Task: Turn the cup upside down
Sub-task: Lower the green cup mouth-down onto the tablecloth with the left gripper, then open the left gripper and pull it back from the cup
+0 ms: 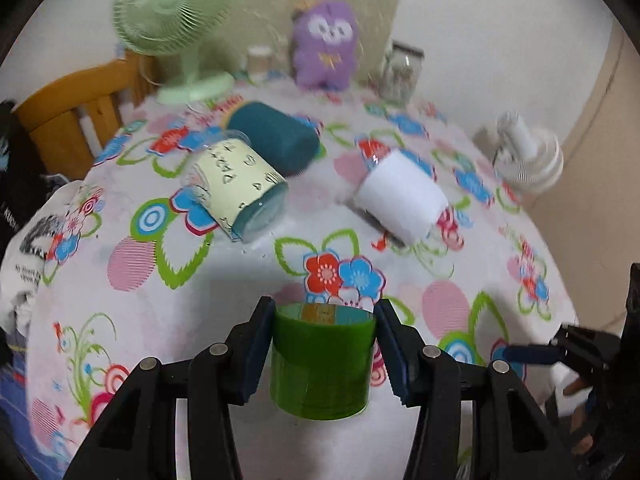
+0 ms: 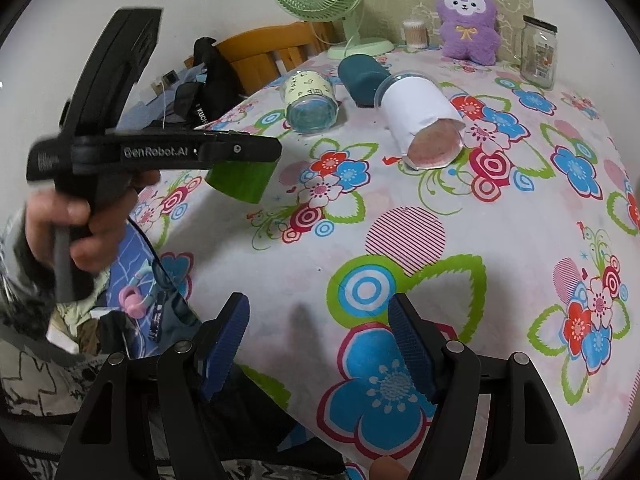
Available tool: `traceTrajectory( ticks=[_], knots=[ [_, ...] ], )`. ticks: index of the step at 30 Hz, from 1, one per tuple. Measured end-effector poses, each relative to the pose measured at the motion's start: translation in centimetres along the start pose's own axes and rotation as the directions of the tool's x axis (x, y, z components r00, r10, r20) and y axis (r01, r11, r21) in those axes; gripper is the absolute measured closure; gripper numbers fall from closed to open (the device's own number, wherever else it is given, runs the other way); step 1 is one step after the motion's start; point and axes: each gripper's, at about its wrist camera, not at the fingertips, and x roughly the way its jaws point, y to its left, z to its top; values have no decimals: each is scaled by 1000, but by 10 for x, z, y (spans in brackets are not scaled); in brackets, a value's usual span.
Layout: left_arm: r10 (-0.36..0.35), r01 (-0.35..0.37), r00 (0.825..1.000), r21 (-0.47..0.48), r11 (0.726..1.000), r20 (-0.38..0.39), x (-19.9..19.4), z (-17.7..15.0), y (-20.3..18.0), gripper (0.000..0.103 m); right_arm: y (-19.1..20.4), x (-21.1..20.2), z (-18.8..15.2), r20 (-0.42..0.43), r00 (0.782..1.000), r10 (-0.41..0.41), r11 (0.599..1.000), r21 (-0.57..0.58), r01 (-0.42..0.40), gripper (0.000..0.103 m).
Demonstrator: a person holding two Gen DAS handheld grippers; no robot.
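Your left gripper (image 1: pixel 324 354) pinches the green cup (image 1: pixel 322 364) by its sides for turning, while your right gripper (image 2: pixel 320 344) waits spread and empty.

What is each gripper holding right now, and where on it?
Left gripper clamps the green cup by opposite sides of its wall, near the top. Right gripper is open, holding nothing.

Left wrist view low and close over the near table edge (image 1: pixel 208 280), facing the far wall, right wrist view from further right, angled leftward across the floral cloth, both sharing the green fan (image 1: pixel 176 12), purple plush (image 2: pixel 468 20), lying cups.
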Motion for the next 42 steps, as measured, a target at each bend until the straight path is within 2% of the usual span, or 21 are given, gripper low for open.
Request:
traceTrajectory(
  ticks=[2, 5, 8, 21, 23, 25, 29, 30, 31, 36, 39, 42],
  knots=[
    [-3, 5, 998, -38, 999, 63, -1, -13, 0, 51, 2, 0, 0, 2, 1000, 2, 1000, -3, -2, 29],
    [2, 4, 997, -76, 997, 77, 2, -30, 3, 50, 2, 0, 0, 2, 1000, 2, 1000, 2, -2, 29],
    [24, -15, 992, -72, 997, 123, -5, -41, -4, 50, 2, 0, 0, -4, 1000, -3, 1000, -2, 3, 29],
    [34, -29, 993, -45, 999, 115, -17, -59, -8, 50, 14, 9, 1, -9, 1000, 15, 999, -28, -15, 29],
    [23, -17, 994, -47, 999, 108, -18, -59, -7, 44, 15, 9, 3, -6, 1000, 13, 1000, -28, -14, 29],
    [27, -20, 993, -54, 998, 116, -22, -60, -6, 29, 16, 7, 4, 1, 1000, 10, 1000, -30, -10, 29],
    [30, -20, 989, -70, 997, 143, -34, -60, -1, 20, 18, 5, 6, 13, 1000, -8, 1000, -30, 8, 28],
    [36, -25, 989, -76, 997, 144, -38, -60, 1, 17, 19, 4, 7, 16, 1000, -15, 999, -29, 15, 27],
    [41, -29, 988, -78, 997, 147, -40, -58, 1, 14, 20, 4, 7, 21, 999, -29, 999, -27, 30, 22],
    [84, -74, 976, -57, 996, 201, -58, -55, 3, 6, 32, -6, 13, 83, 991, -109, 993, -34, 112, 14],
    [109, -102, 963, -43, 994, 247, -71, -55, 3, 1, 43, -14, 18, 139, 978, -153, 987, -37, 159, 8],
    [134, -128, 947, -39, 991, 293, -85, -56, 3, 0, 55, -21, 20, 202, 959, -199, 977, -29, 209, 4]
  ],
)
